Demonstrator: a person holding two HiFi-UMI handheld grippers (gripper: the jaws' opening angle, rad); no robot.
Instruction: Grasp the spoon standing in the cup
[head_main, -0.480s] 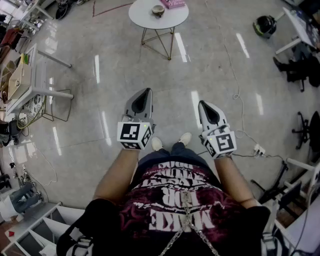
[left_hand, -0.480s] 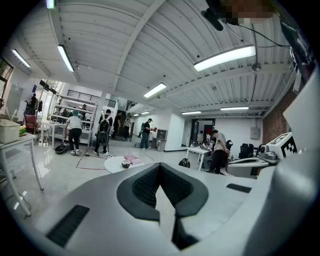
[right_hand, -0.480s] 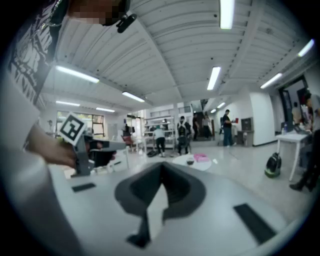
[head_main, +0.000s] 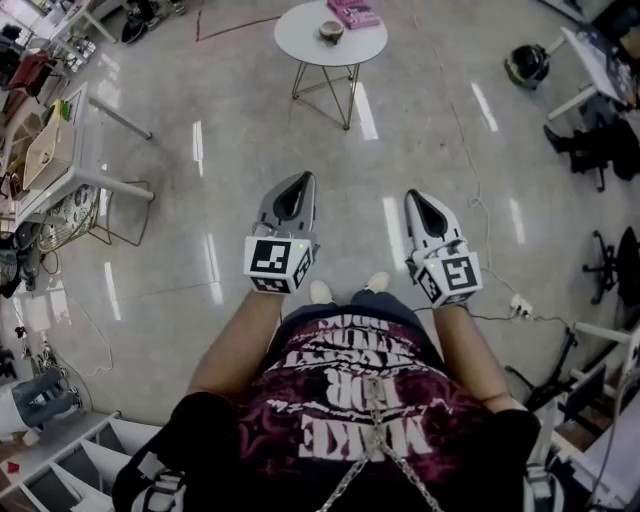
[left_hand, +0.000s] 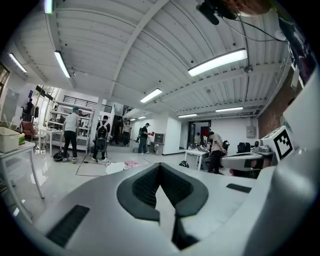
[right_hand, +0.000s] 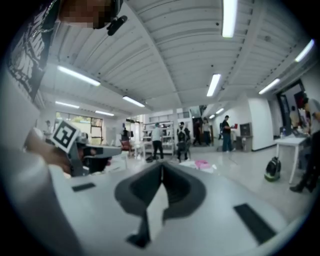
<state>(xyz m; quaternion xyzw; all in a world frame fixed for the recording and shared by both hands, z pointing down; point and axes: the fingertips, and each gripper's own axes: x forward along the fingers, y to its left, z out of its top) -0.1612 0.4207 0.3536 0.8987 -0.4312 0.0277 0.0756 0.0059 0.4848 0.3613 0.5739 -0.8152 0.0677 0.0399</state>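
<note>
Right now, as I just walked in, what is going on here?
A person stands on the floor with two hand-held tools. The left tool and the right tool both have their jaws together, and nothing is between them. They point roughly level toward a round white table ahead, which carries a cup and a pink book. The table looks well out of reach, so no grasp has begun. A spoon in the cup is too small to make out.

A pink book (head_main: 352, 13) lies on the round counter (head_main: 300, 42). A helmet (head_main: 527, 65) and a power strip (head_main: 518, 301) sit well apart on the glossy floor (head_main: 240, 110).
</note>
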